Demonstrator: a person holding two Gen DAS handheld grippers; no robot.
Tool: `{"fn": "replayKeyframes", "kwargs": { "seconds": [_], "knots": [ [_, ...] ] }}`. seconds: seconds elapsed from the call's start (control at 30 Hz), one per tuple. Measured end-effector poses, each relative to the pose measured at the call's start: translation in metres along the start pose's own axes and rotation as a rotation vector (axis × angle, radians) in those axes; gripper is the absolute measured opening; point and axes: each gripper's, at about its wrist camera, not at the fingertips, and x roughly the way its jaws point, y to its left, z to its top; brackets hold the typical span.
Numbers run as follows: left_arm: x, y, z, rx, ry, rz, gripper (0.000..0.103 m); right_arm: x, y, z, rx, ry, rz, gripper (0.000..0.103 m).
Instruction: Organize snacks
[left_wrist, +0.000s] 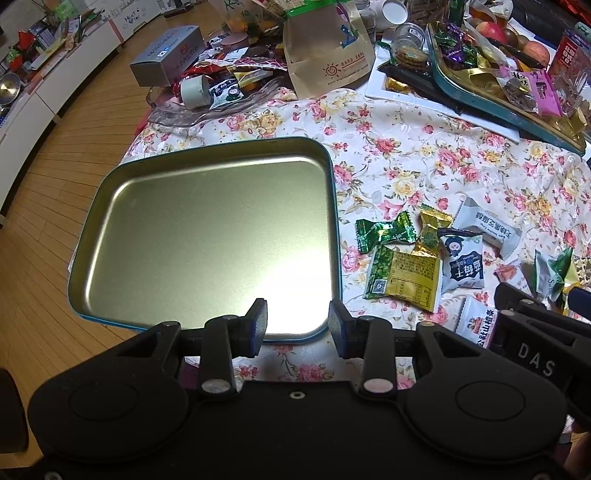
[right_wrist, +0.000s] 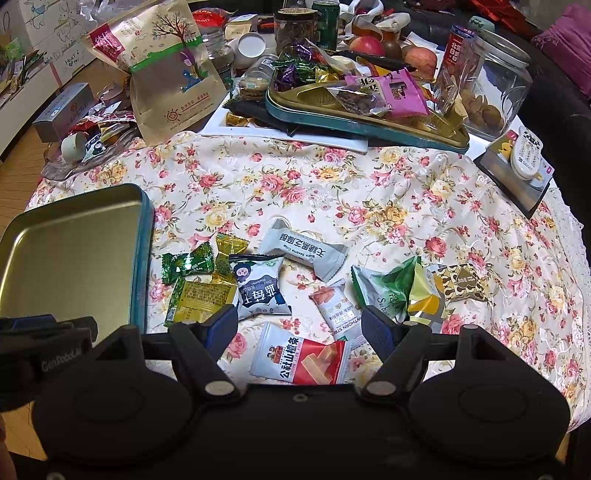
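Observation:
An empty metal tin (left_wrist: 207, 236) with a teal rim lies on the floral cloth, also at the left of the right wrist view as the tin (right_wrist: 74, 254). My left gripper (left_wrist: 297, 323) hovers open over its near edge, holding nothing. Several wrapped snacks lie to the tin's right: a green candy (right_wrist: 188, 263), a yellow-green packet (right_wrist: 201, 299), a white-and-navy packet (right_wrist: 260, 291), a grey sesame crisp (right_wrist: 308, 254). My right gripper (right_wrist: 299, 328) is open just above a red-and-white hawthorn packet (right_wrist: 299, 360), touching nothing.
At the back stand a teal tray (right_wrist: 365, 122) piled with sweets, a paper bag (right_wrist: 162, 70), a glass jar (right_wrist: 487, 81), apples (right_wrist: 365, 46) and a remote (right_wrist: 526, 153). A grey box (left_wrist: 168, 55) sits at the table's far left edge; wooden floor lies beyond.

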Motion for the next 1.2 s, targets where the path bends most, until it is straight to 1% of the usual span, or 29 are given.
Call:
{"fn": "replayKeyframes", "kwargs": {
  "seconds": [0.13, 0.3, 0.4, 0.53, 0.6, 0.7, 0.87, 0.97, 1.0, 1.07, 1.2],
  "knots": [
    [0.001, 0.001, 0.0, -0.003, 0.008, -0.001, 0.047, -0.001, -0.004, 0.001, 0.003, -0.008, 0.008, 0.077],
    [-0.003, -0.001, 0.001, 0.012, -0.004, -0.008, 0.047, -0.008, -0.019, 0.007, 0.061, -0.049, 0.078, 0.077],
    [-0.009, -0.001, 0.001, 0.012, -0.018, -0.025, 0.047, -0.014, -0.028, 0.012, 0.098, -0.086, 0.096, 0.078],
    [-0.017, -0.001, 0.005, 0.017, -0.033, -0.019, 0.047, -0.015, -0.042, 0.022, 0.118, -0.1, 0.055, 0.078],
    [-0.021, -0.003, 0.008, 0.031, -0.04, -0.007, 0.047, -0.014, -0.051, 0.027, 0.128, -0.092, 0.036, 0.078],
    [-0.031, -0.009, 0.013, 0.06, -0.07, -0.007, 0.047, -0.015, -0.065, 0.034, 0.166, -0.111, -0.016, 0.077],
    [-0.043, -0.024, 0.029, 0.089, -0.109, -0.033, 0.047, -0.026, -0.09, 0.041, 0.249, -0.184, -0.119, 0.077],
    [-0.046, -0.037, 0.04, 0.116, -0.111, -0.064, 0.047, -0.037, -0.103, 0.045, 0.273, -0.245, -0.186, 0.077],
    [-0.047, -0.042, 0.042, 0.129, -0.111, -0.079, 0.047, -0.039, -0.108, 0.046, 0.273, -0.253, -0.199, 0.077],
    [-0.048, -0.053, 0.046, 0.161, -0.11, -0.108, 0.047, -0.04, -0.121, 0.05, 0.276, -0.241, -0.192, 0.078],
    [-0.045, -0.077, 0.053, 0.226, -0.078, -0.15, 0.047, -0.032, -0.147, 0.057, 0.285, -0.166, -0.134, 0.078]
  ]
}}
